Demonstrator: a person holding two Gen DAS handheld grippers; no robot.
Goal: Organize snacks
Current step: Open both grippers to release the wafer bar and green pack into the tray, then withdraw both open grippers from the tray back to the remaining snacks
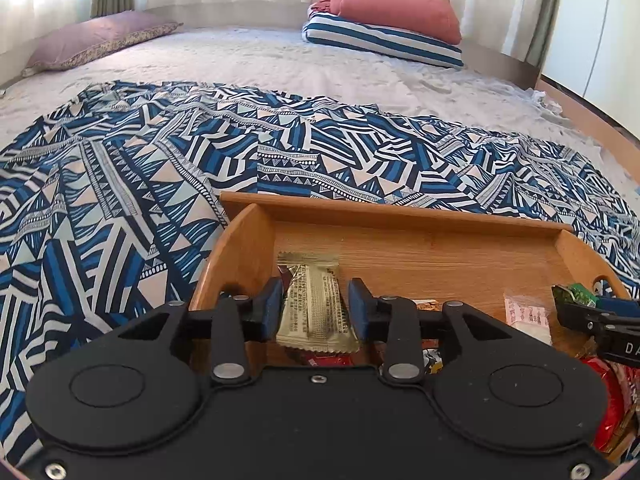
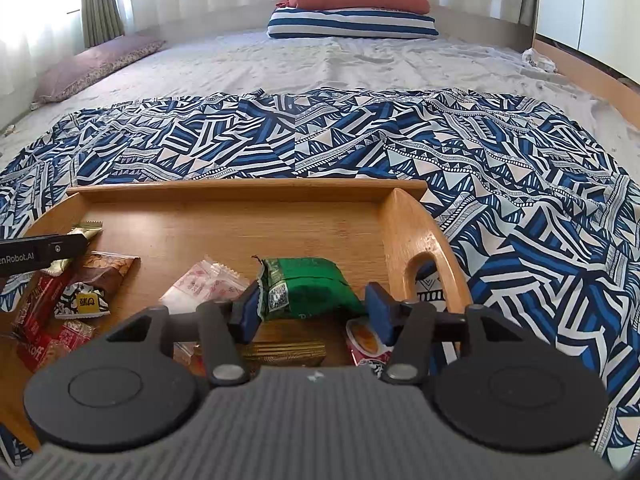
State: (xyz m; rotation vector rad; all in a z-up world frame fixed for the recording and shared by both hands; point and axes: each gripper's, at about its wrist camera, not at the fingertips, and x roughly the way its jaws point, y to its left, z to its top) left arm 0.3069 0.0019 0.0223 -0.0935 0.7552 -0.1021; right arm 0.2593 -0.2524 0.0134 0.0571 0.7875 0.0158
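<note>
A wooden tray (image 1: 420, 248) (image 2: 240, 232) lies on a blue patterned cloth and holds several snack packets. My left gripper (image 1: 315, 308) hangs over the tray's left end with a gold packet (image 1: 316, 304) standing between its blue pads; thin gaps show on both sides, so it is open. My right gripper (image 2: 314, 312) is over the tray's right end, open, with a green packet (image 2: 308, 288) between its pads; only the left pad touches it. A white-and-pink packet (image 2: 208, 286), a brown one (image 2: 110, 268) and red ones (image 2: 40, 300) lie in the tray.
The patterned cloth (image 2: 520, 200) is spread on a bed with a pale sheet (image 2: 320, 64). A striped pillow under a red one (image 2: 352, 24) lies at the far end, a mauve pillow (image 2: 96, 64) at the far left. The tray's handle cut-out (image 2: 420, 272) is beside my right gripper.
</note>
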